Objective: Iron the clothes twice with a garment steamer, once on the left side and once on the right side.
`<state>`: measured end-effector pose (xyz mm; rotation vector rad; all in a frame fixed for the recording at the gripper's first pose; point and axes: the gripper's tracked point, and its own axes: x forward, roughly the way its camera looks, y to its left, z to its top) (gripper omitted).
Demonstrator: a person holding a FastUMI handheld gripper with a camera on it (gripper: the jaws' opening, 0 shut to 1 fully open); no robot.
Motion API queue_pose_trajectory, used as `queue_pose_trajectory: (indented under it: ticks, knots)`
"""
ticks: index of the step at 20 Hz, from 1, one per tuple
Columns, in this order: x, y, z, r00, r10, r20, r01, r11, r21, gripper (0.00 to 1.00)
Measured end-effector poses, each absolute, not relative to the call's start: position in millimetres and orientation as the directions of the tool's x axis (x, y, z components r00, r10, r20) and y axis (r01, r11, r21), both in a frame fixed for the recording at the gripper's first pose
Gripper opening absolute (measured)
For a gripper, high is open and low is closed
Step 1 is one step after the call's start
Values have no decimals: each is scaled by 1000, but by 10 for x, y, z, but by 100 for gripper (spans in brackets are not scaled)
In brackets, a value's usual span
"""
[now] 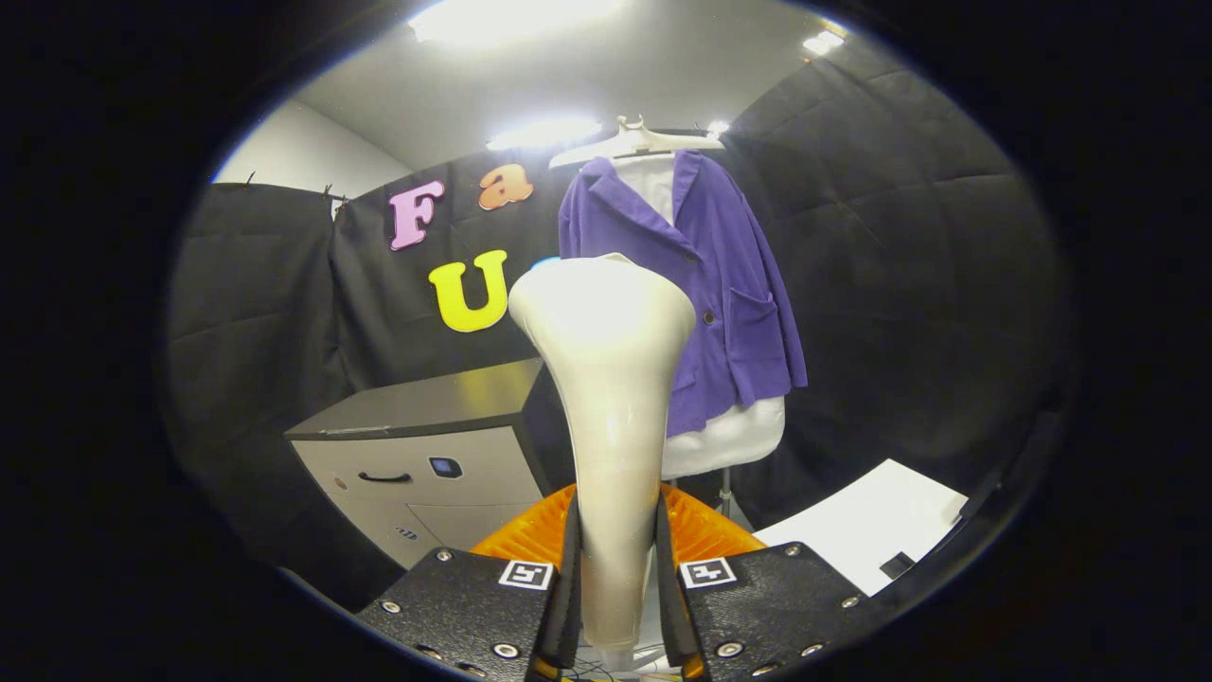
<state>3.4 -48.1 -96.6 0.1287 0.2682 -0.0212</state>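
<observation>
Cream-coloured plastic fills the centre of the frame: the garment steamer point(606, 379) stands upright, its narrow handle clamped between the two fingers of the gripper point(614, 597) at the bottom centre, both pressing on its sides, and its wide head flaring out above them. Beyond the steamer head, in the upper centre and slightly to the right, a purple jacket point(701, 303) hangs on a white hanger point(636, 142) over a white dress form point(729, 436), with buttons down the front and a patch pocket on the side. The steamer head overlaps the jacket's left part in the picture, though how near it is to the cloth cannot be judged. The steamer looks smooth, hard and glossy, so it could slip or twist in the grip; the waist of the handle, where the fingers sit now, seems the sensible place to hold it. The jacket looks soft and light and will likely sway or fold if pushed. In the lower left stands a grey cabinet point(426, 445) with a closed drawer; its contents are hidden. An orange ribbed piece point(705, 530) shows just behind the fingers. A white sheet point(871, 530) lies at the lower right.
</observation>
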Motion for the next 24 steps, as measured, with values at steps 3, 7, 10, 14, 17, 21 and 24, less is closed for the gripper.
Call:
queue_pose_trajectory:
  ticks: [3, 7, 10, 14, 17, 21, 24]
  knots:
    - [-141, -469, -803, 973, -5, -231, 32, 993, 111, 34]
    - [-276, -421, -639, 983, 13, -186, 6, 995, 100, 34]
    - [-333, -409, -552, 987, 27, -161, -14, 997, 81, 34]
    - [-361, -389, -469, 989, 45, -140, -33, 996, 87, 34]
    - [-362, -348, -409, 990, 62, -130, -50, 994, 92, 34]
    - [-369, -344, -378, 989, 69, -128, -57, 994, 95, 34]
    - [-376, -375, -377, 990, 64, -128, -51, 993, 104, 34]
